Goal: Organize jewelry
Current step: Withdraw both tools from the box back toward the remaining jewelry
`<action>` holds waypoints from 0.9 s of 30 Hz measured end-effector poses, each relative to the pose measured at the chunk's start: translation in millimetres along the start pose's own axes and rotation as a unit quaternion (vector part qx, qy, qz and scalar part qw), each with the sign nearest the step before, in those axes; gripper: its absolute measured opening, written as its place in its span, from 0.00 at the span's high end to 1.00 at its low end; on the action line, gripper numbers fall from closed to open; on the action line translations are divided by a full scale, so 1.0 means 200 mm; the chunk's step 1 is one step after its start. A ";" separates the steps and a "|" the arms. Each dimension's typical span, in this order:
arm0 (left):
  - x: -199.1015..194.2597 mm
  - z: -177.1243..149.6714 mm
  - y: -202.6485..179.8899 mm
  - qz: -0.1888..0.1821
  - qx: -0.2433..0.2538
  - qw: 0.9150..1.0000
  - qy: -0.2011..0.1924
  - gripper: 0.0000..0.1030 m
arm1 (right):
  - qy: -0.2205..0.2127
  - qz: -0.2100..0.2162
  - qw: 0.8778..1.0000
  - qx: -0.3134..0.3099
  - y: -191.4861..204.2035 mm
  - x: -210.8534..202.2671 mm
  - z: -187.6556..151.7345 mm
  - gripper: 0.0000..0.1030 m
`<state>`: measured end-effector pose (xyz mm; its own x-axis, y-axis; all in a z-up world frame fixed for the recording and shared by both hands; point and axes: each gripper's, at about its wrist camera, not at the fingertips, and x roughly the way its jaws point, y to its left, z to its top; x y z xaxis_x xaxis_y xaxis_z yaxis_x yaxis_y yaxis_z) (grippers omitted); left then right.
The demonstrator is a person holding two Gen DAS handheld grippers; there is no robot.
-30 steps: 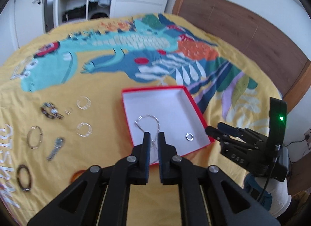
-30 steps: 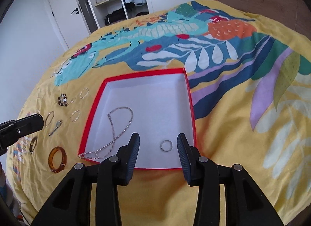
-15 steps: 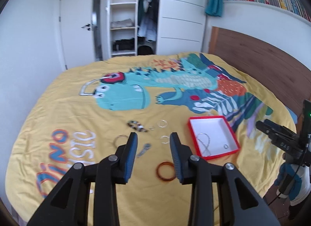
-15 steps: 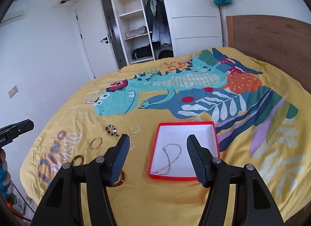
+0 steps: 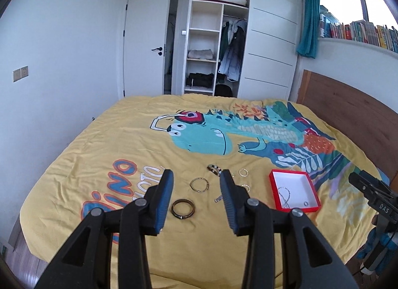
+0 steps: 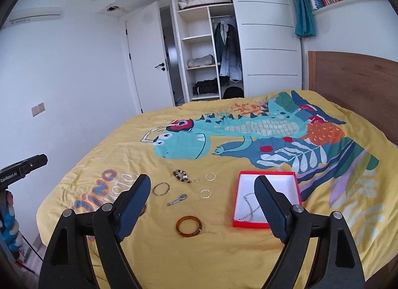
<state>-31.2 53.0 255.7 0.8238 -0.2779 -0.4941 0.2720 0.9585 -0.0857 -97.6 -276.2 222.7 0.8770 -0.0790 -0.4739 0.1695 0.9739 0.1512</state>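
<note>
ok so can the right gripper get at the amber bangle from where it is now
Probably yes. The right gripper is open and empty, and the amber bangle lies flat on the bedspread between its fingers, apart from other pieces. It just needs to come down.

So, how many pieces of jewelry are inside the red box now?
2: a silver chain in the red box and a small ring near its front right corner. Nothing else shows there.

Bedspread [image 6: 223,251] bare in front of red box [image 6: 297,189] and amber bangle [image 6: 188,226]; bangles and rings cluster left of box, gaps between narrow.
</note>
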 end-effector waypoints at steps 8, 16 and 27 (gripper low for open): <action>0.12 -0.14 0.16 0.036 -0.028 0.998 0.032 0.64 | 0.020 0.036 0.999 0.011 0.06 0.10 -0.10 0.18; 0.49 -0.37 0.26 0.060 -0.034 0.991 0.112 0.64 | 0.083 0.042 0.996 0.010 0.08 0.42 -0.31 0.26; 0.90 -0.63 0.27 0.047 -0.035 0.981 0.187 0.64 | 0.165 0.059 0.984 0.011 0.06 0.81 -0.56 0.42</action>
<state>70.5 63.3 53.1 0.5997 -0.1569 -0.7847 0.1572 0.9846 -0.0768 -4.4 -253.9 50.2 0.6979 0.1105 -0.7076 0.0882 0.9672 0.2380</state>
